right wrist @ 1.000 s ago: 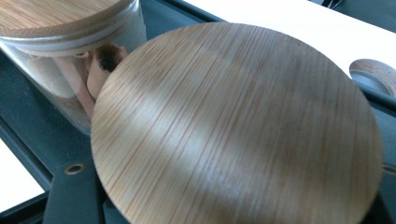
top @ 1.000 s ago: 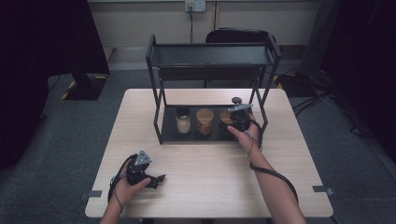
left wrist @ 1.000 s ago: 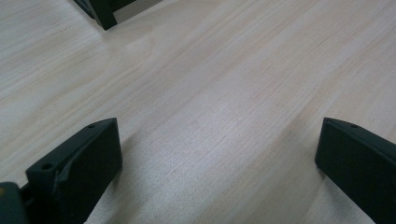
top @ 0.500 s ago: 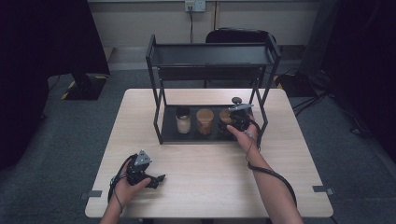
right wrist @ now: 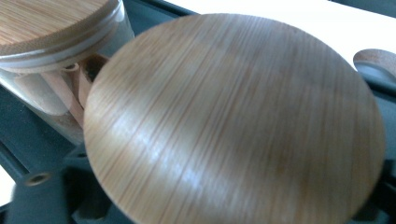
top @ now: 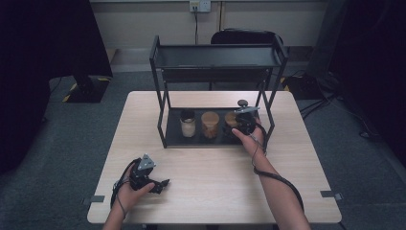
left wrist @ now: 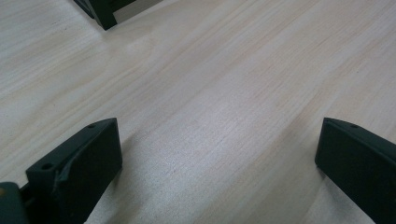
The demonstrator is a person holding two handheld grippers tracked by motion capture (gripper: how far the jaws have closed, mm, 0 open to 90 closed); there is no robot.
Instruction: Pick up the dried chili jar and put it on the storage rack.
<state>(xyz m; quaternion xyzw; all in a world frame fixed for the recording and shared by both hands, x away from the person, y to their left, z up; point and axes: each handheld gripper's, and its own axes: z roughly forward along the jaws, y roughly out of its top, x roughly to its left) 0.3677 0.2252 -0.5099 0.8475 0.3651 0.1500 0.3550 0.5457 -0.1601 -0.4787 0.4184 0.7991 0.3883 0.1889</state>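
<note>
Jar (top: 231, 120) stays on the rack (top: 165, 129); right gripper (top: 243, 120) jaws just opened around its lid.

We see a pale, matt wooden table (top: 215, 182), a matt black metal rack (top: 215, 56), and clear jars with smooth, faintly glossy bamboo lids (right wrist: 233, 121).

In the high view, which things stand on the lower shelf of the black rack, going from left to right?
Jar with a dark lid and pale contents → jar with a wooden lid → third wooden-lidded jar, partly hidden by the right tongs.
</note>
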